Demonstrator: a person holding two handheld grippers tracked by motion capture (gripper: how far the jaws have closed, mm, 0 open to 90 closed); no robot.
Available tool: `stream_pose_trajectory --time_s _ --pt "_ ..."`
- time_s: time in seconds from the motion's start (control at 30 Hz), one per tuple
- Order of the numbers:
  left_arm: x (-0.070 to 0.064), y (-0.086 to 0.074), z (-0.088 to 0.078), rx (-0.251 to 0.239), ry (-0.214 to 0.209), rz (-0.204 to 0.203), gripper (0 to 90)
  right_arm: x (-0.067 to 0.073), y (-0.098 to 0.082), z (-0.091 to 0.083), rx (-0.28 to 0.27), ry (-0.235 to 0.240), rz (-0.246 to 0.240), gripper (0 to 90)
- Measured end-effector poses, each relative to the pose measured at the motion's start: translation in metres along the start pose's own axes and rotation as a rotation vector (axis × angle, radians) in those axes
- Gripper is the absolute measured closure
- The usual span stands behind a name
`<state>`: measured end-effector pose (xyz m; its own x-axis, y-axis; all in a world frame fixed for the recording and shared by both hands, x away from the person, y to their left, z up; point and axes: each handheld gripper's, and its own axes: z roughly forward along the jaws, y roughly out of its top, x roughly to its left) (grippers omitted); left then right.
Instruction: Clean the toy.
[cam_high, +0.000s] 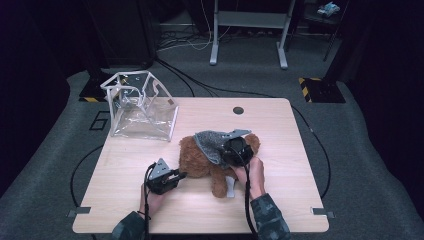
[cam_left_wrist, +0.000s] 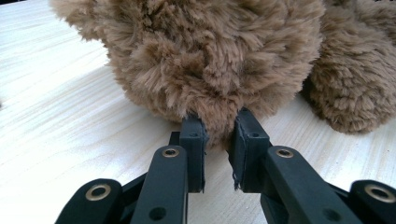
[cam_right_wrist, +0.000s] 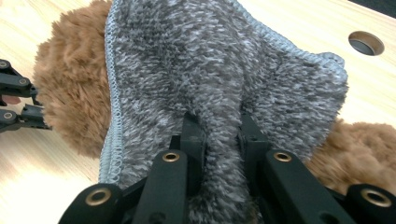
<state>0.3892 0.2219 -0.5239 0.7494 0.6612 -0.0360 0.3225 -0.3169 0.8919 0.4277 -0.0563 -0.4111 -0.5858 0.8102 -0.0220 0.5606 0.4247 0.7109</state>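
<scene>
At the bottom of the high view, two camouflage-sleeved forearms come in over a pale, wood-grained bench (cam_high: 125, 165) with rounded corners. The left tongs (cam_high: 181, 175), black with a grey three-cornered plate on top, sit lower left of centre; in the left gripper view their jaws are pinched on a tuft of the bear (cam_left_wrist: 210, 60), whose long, shaggy brown plush rests on the bench. The right tongs (cam_high: 235, 150) lie just right of centre, over the bear's middle. In the right gripper view they are pressed together on a raised fold of the cloth (cam_right_wrist: 224, 79), a grey, flecked, nubbly fabric with a stitched pale edge, draped over the bear (cam_right_wrist: 70, 84); the left tongs (cam_right_wrist: 35, 112) show at that frame's left edge, at the bear's fur.

The bear (cam_high: 200, 155) lies across the middle of the bench, the cloth (cam_high: 212, 142) over its upper part, a white tag by its leg. Farther off, at the bench's upper left corner, stands a clear plastic bag (cam_high: 142, 107) with white edging, crumpled and open. A round grommet hole (cam_high: 238, 110) sits near the far edge. Beyond it, grey carpet with black cables, yellow-black hazard tape, and the grey metal legs of a frame in a dark room.
</scene>
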Motion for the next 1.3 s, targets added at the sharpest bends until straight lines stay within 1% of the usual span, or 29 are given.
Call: stream_pose_trajectory --time_s 0.07,0.1,0.13,0.2,0.3,0.43,0.5,0.53,0.57,0.63,0.67,0.7,0.73,0.8,0.83,0.9,0.97,1.07,1.1,1.13,1.2,1.27,1.3 --pt "0.000 0.000 0.000 -0.003 0.002 -0.001 76.4 -0.003 -0.002 -0.003 0.003 -0.009 0.002 77.2" --pt "0.000 0.000 0.000 -0.003 0.002 -0.001 76.5 -0.006 -0.004 -0.005 0.003 -0.022 0.002 77.2" --pt "0.000 0.000 0.000 0.000 0.000 0.000 76.4 -0.008 -0.006 -0.007 0.005 -0.024 0.014 77.2" --pt "0.000 0.000 0.000 -0.003 0.001 -0.001 76.4 -0.016 -0.010 -0.011 0.004 -0.040 0.025 77.2" --pt "0.000 0.000 0.000 -0.005 0.001 -0.002 76.3 -0.024 -0.015 -0.016 0.002 -0.052 0.044 77.2" --pt "0.000 0.000 0.000 -0.005 0.001 -0.001 76.3 -0.035 -0.022 -0.021 0.004 -0.069 0.054 77.2" --pt "0.000 0.000 0.000 -0.008 0.004 -0.002 76.3 -0.039 -0.025 -0.024 0.010 -0.088 0.066 77.1" --pt "0.000 0.000 0.001 -0.010 0.006 -0.003 76.2 -0.041 -0.026 -0.025 0.007 -0.099 0.060 77.1" --pt "0.000 0.000 0.000 -0.005 0.001 -0.002 76.3 -0.044 -0.029 -0.028 0.012 -0.115 0.082 77.1" --pt "0.000 0.000 0.000 -0.005 0.001 -0.002 76.3 -0.047 -0.030 -0.028 0.010 -0.118 0.081 77.1" --pt "0.000 0.000 0.000 -0.005 0.001 -0.002 76.3 -0.052 -0.034 -0.029 0.016 -0.136 0.092 77.0" --pt "0.000 0.000 0.000 -0.004 0.001 -0.002 76.3 -0.053 -0.036 -0.030 0.023 -0.145 0.108 77.0" --pt "0.000 0.000 0.000 -0.004 0.001 -0.002 76.3 -0.053 -0.036 -0.030 0.023 -0.145 0.108 77.0" --pt "0.000 0.000 0.000 -0.004 0.002 -0.002 76.2 -0.055 -0.039 -0.029 0.036 -0.186 0.109 76.9" --pt "0.000 0.000 0.000 -0.006 0.003 -0.005 76.2 -0.055 -0.039 -0.030 0.032 -0.184 0.104 76.9" --pt "0.000 0.000 0.001 -0.007 0.007 -0.004 76.3 -0.053 -0.038 -0.034 0.015 -0.186 0.105 77.1" --pt "0.000 0.000 0.001 -0.006 0.008 -0.002 76.2 -0.049 -0.034 -0.038 -0.013 -0.182 0.093 77.1" --pt "0.000 0.000 0.000 -0.003 0.006 -0.001 76.3 -0.037 -0.026 -0.045 -0.065 -0.147 0.076 77.1" --pt "0.000 0.000 0.001 -0.006 0.008 -0.003 76.3 -0.033 -0.023 -0.045 -0.072 -0.133 0.059 77.1" --pt "0.000 0.000 0.001 -0.005 0.008 -0.003 76.3 -0.027 -0.020 -0.044 -0.080 -0.117 0.045 77.1" --pt "0.000 0.000 0.001 -0.006 0.008 -0.002 76.3 -0.015 -0.014 -0.039 -0.075 -0.089 0.032 77.1" --pt "0.000 0.000 0.001 -0.006 0.008 -0.002 76.3 -0.004 -0.009 -0.032 -0.078 -0.050 0.005 77.1" --pt "0.000 0.000 0.001 -0.006 0.008 -0.002 76.3 0.002 -0.007 -0.028 -0.070 -0.042 -0.012 77.1"
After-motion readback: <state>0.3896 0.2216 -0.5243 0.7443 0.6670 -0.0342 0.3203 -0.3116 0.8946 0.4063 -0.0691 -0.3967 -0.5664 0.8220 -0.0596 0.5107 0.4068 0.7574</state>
